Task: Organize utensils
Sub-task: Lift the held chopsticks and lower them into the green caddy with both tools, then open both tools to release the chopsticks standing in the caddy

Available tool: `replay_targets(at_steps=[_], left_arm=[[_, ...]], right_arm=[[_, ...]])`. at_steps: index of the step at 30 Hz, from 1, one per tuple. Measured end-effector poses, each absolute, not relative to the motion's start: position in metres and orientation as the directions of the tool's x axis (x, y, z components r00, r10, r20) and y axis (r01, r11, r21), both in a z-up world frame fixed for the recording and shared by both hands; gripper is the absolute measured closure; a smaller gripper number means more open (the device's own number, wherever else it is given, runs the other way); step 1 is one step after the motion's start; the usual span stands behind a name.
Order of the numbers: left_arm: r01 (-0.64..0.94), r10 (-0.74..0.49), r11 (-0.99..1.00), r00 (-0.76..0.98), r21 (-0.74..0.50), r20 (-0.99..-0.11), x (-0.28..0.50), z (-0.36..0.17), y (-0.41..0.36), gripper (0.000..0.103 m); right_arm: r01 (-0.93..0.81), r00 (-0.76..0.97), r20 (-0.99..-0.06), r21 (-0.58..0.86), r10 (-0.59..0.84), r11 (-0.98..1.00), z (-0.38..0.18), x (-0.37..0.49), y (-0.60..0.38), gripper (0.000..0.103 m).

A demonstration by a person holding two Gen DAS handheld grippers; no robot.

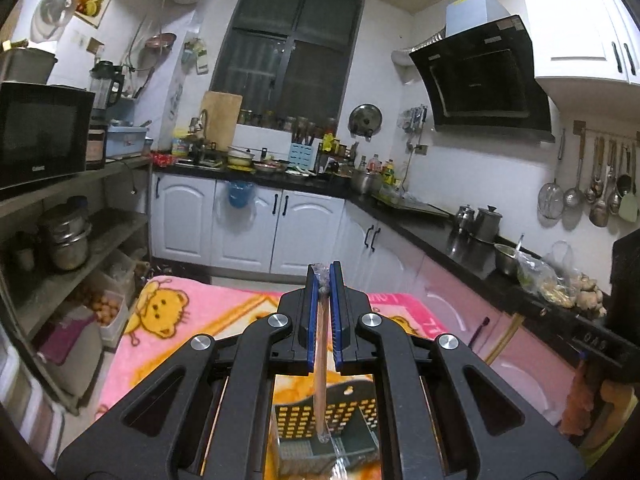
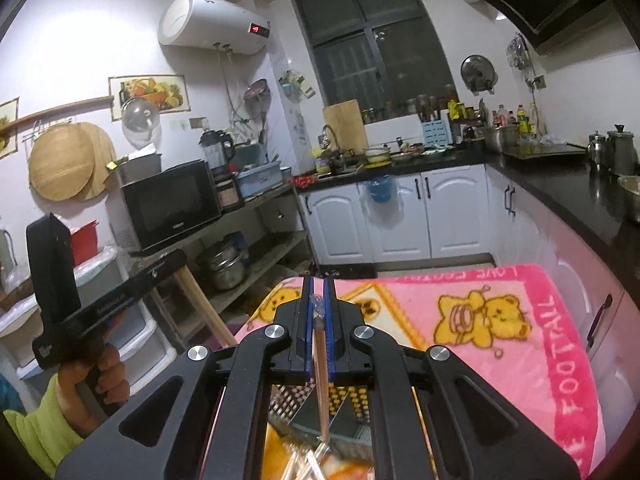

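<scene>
My left gripper [image 1: 324,276] is shut on a wrapped wooden utensil [image 1: 321,360], likely chopsticks in a clear sleeve, which hangs down between the jaws towards a dark perforated utensil holder [image 1: 340,420] on the pink blanket [image 1: 224,312]. My right gripper [image 2: 319,292] is shut on a similar wrapped wooden utensil [image 2: 322,380] above the same holder [image 2: 352,404]. More wrapped utensils [image 2: 310,462] lie just in front of the holder at the bottom edge. The left gripper's body [image 2: 60,304] with the hand shows at the left in the right wrist view.
The blanket [image 2: 500,340] covers a table in a kitchen. A black counter [image 1: 440,232] with pots runs along the right. Shelves with a microwave [image 1: 40,132] and pots stand at the left. White cabinets [image 1: 248,228] are behind.
</scene>
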State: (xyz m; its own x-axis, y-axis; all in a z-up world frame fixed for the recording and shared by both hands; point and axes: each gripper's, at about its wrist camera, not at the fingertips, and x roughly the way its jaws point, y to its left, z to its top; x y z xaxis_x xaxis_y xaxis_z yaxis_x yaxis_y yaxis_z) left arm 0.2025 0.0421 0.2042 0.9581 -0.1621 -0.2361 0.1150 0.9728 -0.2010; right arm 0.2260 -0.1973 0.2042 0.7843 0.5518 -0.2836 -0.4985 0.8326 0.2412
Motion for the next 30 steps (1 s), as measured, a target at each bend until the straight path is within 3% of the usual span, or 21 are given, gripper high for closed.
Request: replay_targets(at_steps=[30], left_arm=[[0.066,-0.122,0.985,0.921,-0.162,-0.370,0.248,0.122,0.038,0.100]], right_arm=[[-0.409,0.764,-0.429,0.257,0.483,0.875,0.125,0.287,-0.180,0.097]])
